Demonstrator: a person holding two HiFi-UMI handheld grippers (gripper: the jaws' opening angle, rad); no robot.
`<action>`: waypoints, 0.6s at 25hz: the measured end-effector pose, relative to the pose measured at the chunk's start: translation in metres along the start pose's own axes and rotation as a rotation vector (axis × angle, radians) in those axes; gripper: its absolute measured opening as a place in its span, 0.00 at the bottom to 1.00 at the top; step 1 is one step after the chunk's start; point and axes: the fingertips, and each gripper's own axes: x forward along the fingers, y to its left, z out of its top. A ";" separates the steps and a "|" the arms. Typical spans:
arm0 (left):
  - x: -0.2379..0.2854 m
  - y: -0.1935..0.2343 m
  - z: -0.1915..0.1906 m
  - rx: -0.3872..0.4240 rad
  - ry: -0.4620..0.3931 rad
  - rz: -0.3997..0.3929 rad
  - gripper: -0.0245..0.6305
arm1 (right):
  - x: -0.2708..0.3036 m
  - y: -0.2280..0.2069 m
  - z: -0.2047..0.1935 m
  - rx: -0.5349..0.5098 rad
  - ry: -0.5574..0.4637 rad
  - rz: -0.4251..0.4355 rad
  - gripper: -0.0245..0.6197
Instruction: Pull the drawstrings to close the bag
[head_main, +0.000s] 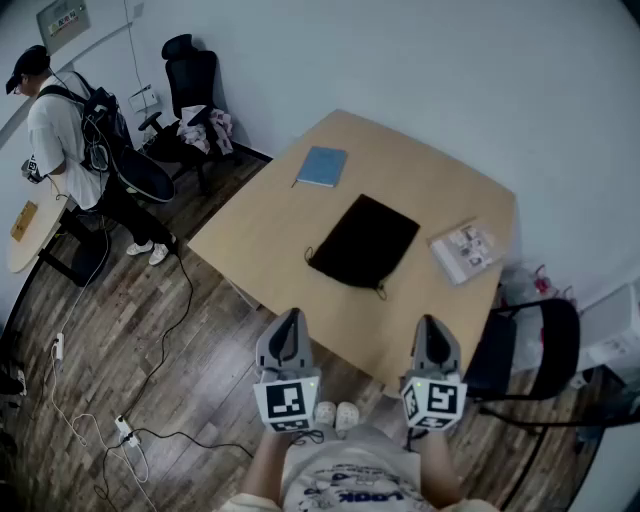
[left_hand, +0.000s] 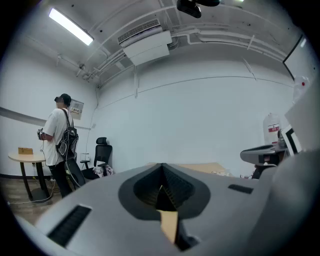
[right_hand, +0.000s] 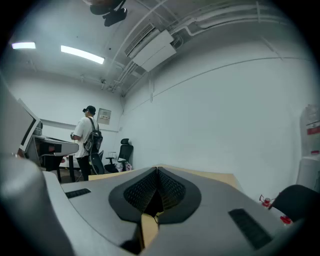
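Note:
A black drawstring bag (head_main: 364, 241) lies flat in the middle of the wooden table (head_main: 280, 232), its cords trailing at the near-left corner and near edge. My left gripper (head_main: 289, 322) and right gripper (head_main: 431, 328) hover side by side over the table's near edge, well short of the bag. Both are shut with nothing between the jaws. In the left gripper view the gripper (left_hand: 161, 168) looks level across the table, and the right gripper (right_hand: 156, 172) does the same in its own view. The bag does not show in either gripper view.
A blue notebook (head_main: 322, 166) lies at the table's far side and a printed packet (head_main: 465, 250) at its right. A black chair (head_main: 528, 348) stands at the near right, an office chair (head_main: 190, 85) far left. A person with a backpack (head_main: 70, 130) stands by a round table (head_main: 28, 228). Cables cross the floor.

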 end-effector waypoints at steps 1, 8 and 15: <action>0.000 0.000 0.000 0.001 0.001 -0.002 0.04 | -0.001 -0.001 -0.001 0.002 0.003 -0.003 0.04; 0.001 0.001 -0.001 -0.010 0.008 0.005 0.04 | -0.001 0.001 0.001 -0.001 -0.001 -0.002 0.04; 0.010 0.001 -0.005 -0.016 0.016 0.013 0.04 | 0.006 -0.003 -0.003 0.002 0.009 0.000 0.04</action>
